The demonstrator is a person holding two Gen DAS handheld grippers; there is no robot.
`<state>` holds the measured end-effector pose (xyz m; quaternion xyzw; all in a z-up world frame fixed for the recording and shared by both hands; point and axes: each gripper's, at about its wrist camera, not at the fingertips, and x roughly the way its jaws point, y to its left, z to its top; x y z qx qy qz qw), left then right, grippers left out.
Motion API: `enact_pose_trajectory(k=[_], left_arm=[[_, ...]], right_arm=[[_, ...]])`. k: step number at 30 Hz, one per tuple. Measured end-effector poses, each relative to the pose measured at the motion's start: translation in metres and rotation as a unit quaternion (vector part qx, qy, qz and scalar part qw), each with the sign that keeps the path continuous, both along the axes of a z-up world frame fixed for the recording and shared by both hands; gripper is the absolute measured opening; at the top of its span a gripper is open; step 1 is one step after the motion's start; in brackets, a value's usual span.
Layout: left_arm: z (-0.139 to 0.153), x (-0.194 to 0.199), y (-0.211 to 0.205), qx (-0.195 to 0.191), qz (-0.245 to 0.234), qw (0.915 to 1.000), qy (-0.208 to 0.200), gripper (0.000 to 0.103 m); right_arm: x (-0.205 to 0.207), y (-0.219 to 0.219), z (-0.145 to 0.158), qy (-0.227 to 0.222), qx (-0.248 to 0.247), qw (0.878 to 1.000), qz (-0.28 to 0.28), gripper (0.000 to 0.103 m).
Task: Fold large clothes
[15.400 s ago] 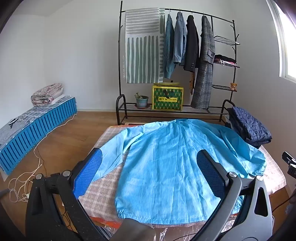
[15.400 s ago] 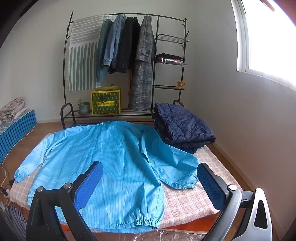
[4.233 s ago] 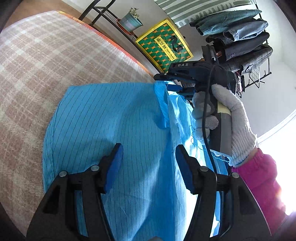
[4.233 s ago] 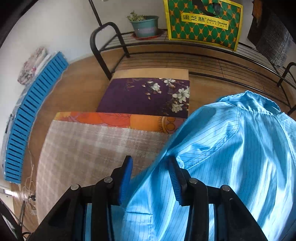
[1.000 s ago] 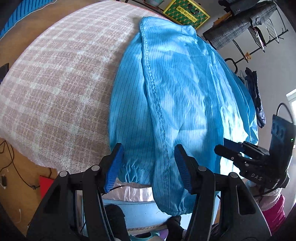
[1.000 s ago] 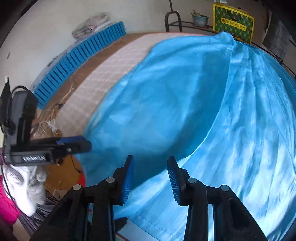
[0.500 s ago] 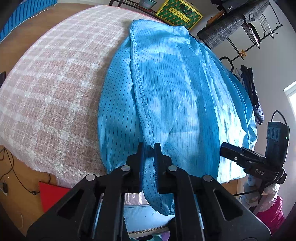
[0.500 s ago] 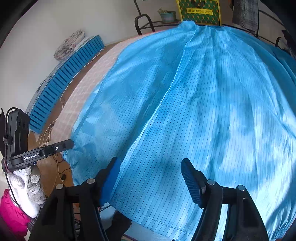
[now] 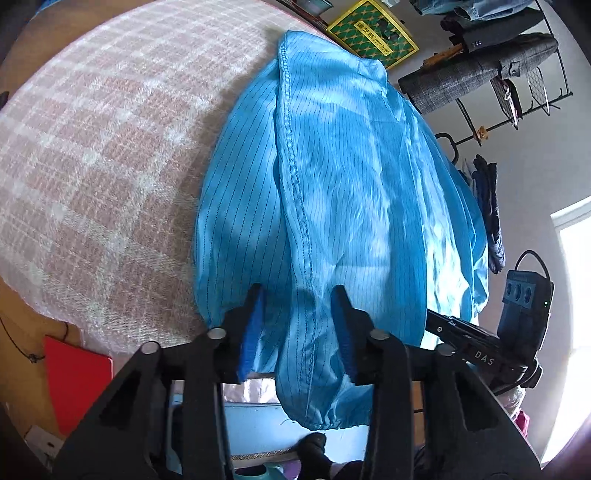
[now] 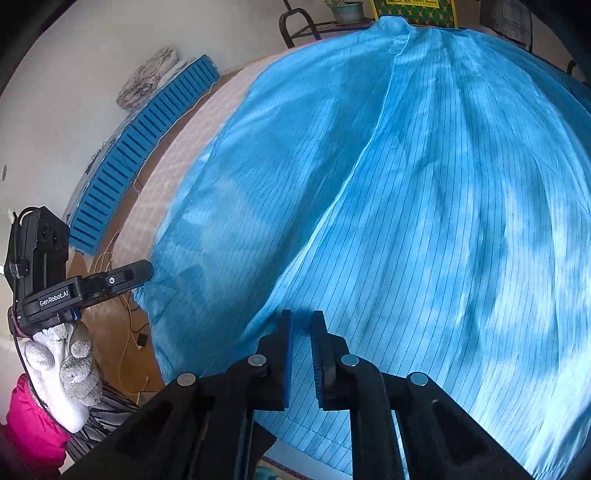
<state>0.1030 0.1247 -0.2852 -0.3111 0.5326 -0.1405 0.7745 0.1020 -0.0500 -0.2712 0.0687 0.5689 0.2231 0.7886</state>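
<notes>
pink-and-white checked cloth covers the table (image 9: 85,155), which fills the 9 o'clock half of the left wrist view and shows again as a pale strip at 10 o'clock in the right wrist view. on it lies the blue pinstriped garment (image 9: 351,192), spread lengthwise from the near table edge toward 12 o'clock, with a stitched seam running down its middle and its gathered hem hanging over the near edge at 6 o'clock; in the right wrist view the same garment (image 10: 424,192) takes up almost everything from centre to 3 o'clock. behind it, at 1 o'clock in the left wrist view, stands a black clothes rack (image 9: 517,74) with hung coats, and a yellow-green box (image 9: 373,33) sits at 12 o'clock. a blue slatted mat (image 10: 147,129) lies on the floor at 10 o'clock in the right wrist view. the left gripper (image 9: 295,328) sits at the near hem, its jaws having just been opening, now parted with the seam fold loose between the blue pads, neither pad pressing on it. the right gripper (image 10: 300,354) has just been closing; its pads stand nearly together with a pinch of the garment between them near the hem. a white-gloved hand (image 10: 62,376) with a pink sleeve (image 10: 29,417) shows at 8 o'clock.
</notes>
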Motion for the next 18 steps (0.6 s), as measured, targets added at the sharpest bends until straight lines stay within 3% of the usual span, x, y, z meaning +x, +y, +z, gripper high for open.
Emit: enact_pose_trajectory(k=[5,8,9,10,14,18], left_arm=[[0.014,-0.002,-0.01,-0.018,-0.023,0.9994,-0.018,0.019],[0.009,0.0,-0.017,0.006,-0.03,0.9995,-0.009,0.018],[0.007,0.0,-0.018,0.011,-0.028,0.9995,-0.006,0.005],[0.006,0.0,-0.018,0.021,-0.027,0.9994,-0.005,0.003],[0.02,-0.004,-0.009,0.047,-0.011,0.9984,-0.028,0.0],[0.031,-0.011,0.006,0.071,0.003,0.9968,-0.037,0.0]], right_arm=[[0.003,-0.006,0.001,0.01,0.025,1.0,-0.013,0.008],[0.004,-0.005,0.001,0.009,0.021,1.0,-0.009,0.009],[0.005,-0.004,0.0,0.009,0.016,1.0,-0.009,0.01],[0.005,-0.004,-0.001,0.01,0.016,1.0,-0.009,0.01],[0.006,0.004,-0.001,0.008,0.018,1.0,-0.006,0.01],[0.002,0.027,0.004,-0.001,0.029,1.0,0.011,0.002]])
